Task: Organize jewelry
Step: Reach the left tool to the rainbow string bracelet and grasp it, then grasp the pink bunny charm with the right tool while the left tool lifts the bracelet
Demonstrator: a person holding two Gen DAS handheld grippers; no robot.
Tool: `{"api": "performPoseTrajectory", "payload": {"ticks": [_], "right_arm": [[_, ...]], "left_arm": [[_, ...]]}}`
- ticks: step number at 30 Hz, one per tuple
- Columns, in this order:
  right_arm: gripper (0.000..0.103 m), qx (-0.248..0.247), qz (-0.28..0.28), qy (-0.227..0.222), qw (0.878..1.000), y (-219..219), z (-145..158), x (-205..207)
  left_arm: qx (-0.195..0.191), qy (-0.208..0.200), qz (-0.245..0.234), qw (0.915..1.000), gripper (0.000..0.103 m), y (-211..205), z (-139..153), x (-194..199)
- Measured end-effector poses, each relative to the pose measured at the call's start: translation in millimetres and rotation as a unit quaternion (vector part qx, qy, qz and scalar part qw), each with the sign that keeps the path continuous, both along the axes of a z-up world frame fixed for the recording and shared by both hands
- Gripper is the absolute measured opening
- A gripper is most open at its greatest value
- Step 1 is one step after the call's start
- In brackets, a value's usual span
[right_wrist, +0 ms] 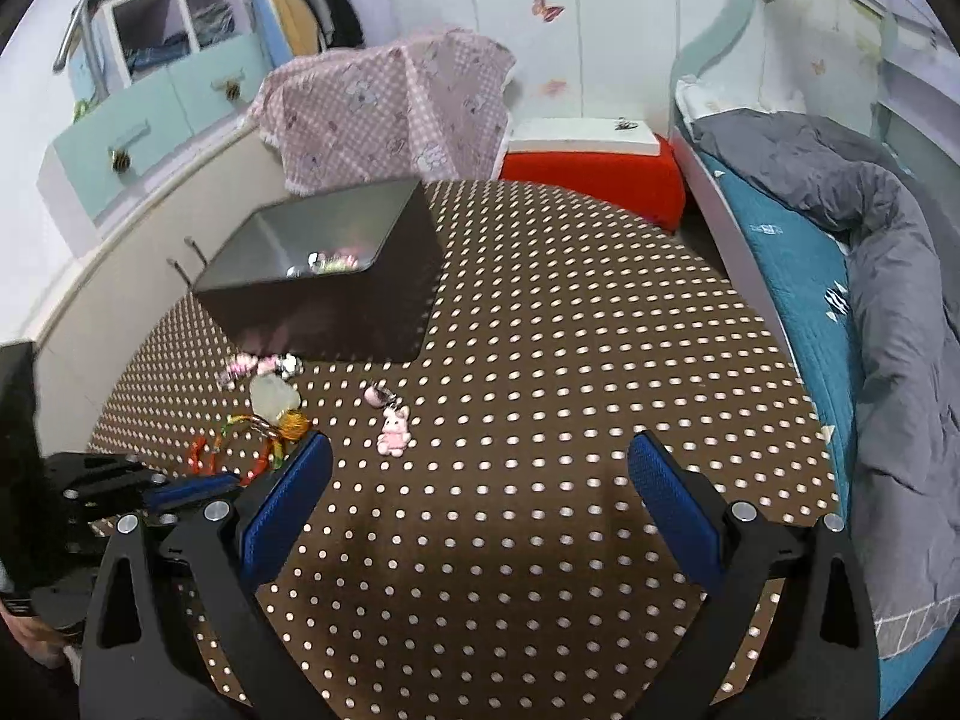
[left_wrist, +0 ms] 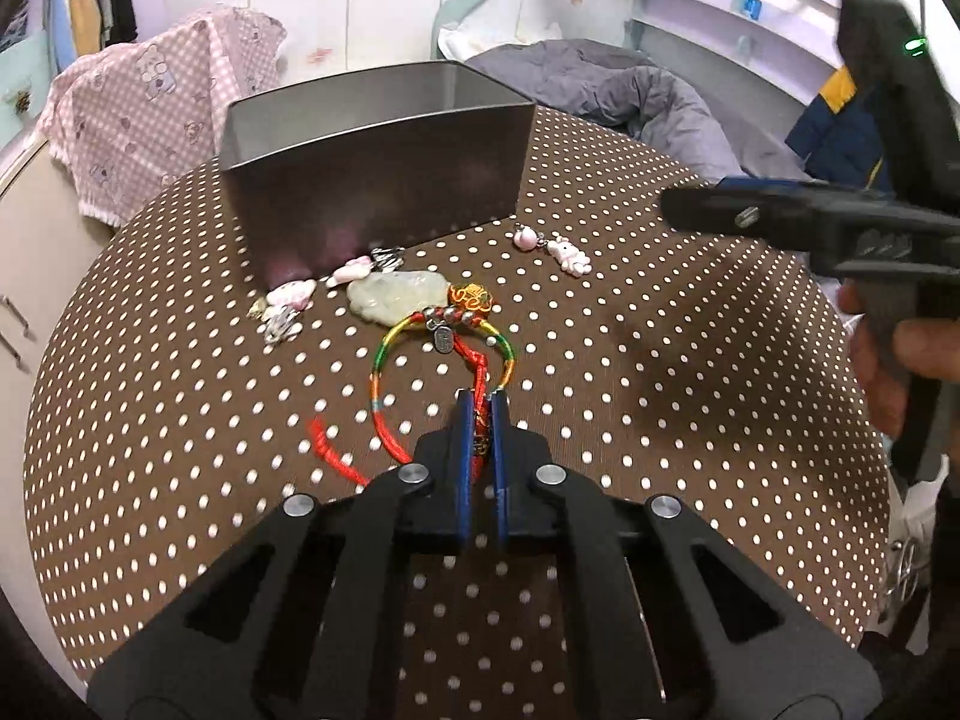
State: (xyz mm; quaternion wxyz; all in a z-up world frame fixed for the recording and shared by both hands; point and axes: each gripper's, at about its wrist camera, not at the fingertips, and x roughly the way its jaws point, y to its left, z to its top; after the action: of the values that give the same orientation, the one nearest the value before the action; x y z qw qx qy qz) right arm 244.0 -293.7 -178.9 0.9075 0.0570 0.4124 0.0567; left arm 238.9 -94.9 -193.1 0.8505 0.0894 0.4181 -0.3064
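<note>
My left gripper is shut on the red cord of a rainbow-coloured bracelet that lies on the dotted tablecloth. The cord leads to a pale jade pendant with an orange knot. A grey metal tin stands behind them; it holds some jewelry in the right wrist view. Pink charms lie against the tin's front. A pink bunny charm lies to the right, and also shows in the right wrist view. My right gripper is open and empty above the table.
The round table wears a brown white-dotted cloth. A bed with a grey quilt runs along the right. A pink checked cloth covers something behind the tin. A red box stands at the back.
</note>
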Motion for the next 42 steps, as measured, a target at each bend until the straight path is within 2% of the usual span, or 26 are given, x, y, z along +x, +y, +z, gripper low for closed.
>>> {"api": "performPoseTrajectory", "payload": {"ticks": [4, 5, 7, 9, 11, 12, 14, 22, 29, 42], "right_arm": [[0.093, -0.022, 0.028, 0.005, 0.999, 19.1, -8.6, 12.6], [0.088, -0.03, 0.037, 0.008, 0.999, 24.9, -11.2, 17.3], [0.074, -0.043, 0.047, 0.015, 0.998, 32.2, -15.9, 23.5], [0.046, -0.052, 0.056, 0.026, 0.997, 39.0, -23.6, 29.1], [0.034, -0.066, 0.062, 0.028, 0.995, 44.9, -29.5, 28.8], [0.024, -0.07, 0.068, 0.024, 0.995, 47.5, -29.9, 26.0], [0.015, -0.06, 0.076, 0.027, 0.995, 48.0, -28.1, 21.4], [0.015, -0.017, 0.084, 0.008, 0.996, 30.2, -3.8, -4.1], [0.015, -0.003, 0.093, -0.017, 0.995, 23.3, 27.0, -14.9], [0.015, 0.001, 0.124, -0.102, 0.987, 32.8, 117.1, -6.7]], "left_arm": [[-0.021, -0.008, 0.013, 0.9997, 0.005, 8.5, 8.1, -7.5], [-0.026, -0.013, 0.018, 0.9994, 0.005, 11.5, 12.4, -8.7], [-0.033, -0.021, 0.027, 0.9989, 0.005, 15.3, 20.5, -10.9], [-0.04, -0.026, 0.035, 0.9982, 0.005, 18.6, 27.9, -13.1], [-0.044, -0.031, 0.039, 0.9978, 0.005, 20.7, 30.9, -17.7], [-0.045, -0.033, 0.043, 0.9975, 0.005, 23.2, 33.0, -19.0], [-0.055, -0.032, 0.046, 0.9969, 0.005, 28.2, 36.5, -21.3], [-0.072, -0.05, 0.059, 0.9944, 0.005, 47.7, 55.2, -12.7], [-0.081, -0.071, 0.064, 0.9922, 0.005, 52.7, 73.4, -10.3], [-0.098, -0.128, 0.072, 0.9843, 0.005, 66.0, 134.1, 8.1]]}}
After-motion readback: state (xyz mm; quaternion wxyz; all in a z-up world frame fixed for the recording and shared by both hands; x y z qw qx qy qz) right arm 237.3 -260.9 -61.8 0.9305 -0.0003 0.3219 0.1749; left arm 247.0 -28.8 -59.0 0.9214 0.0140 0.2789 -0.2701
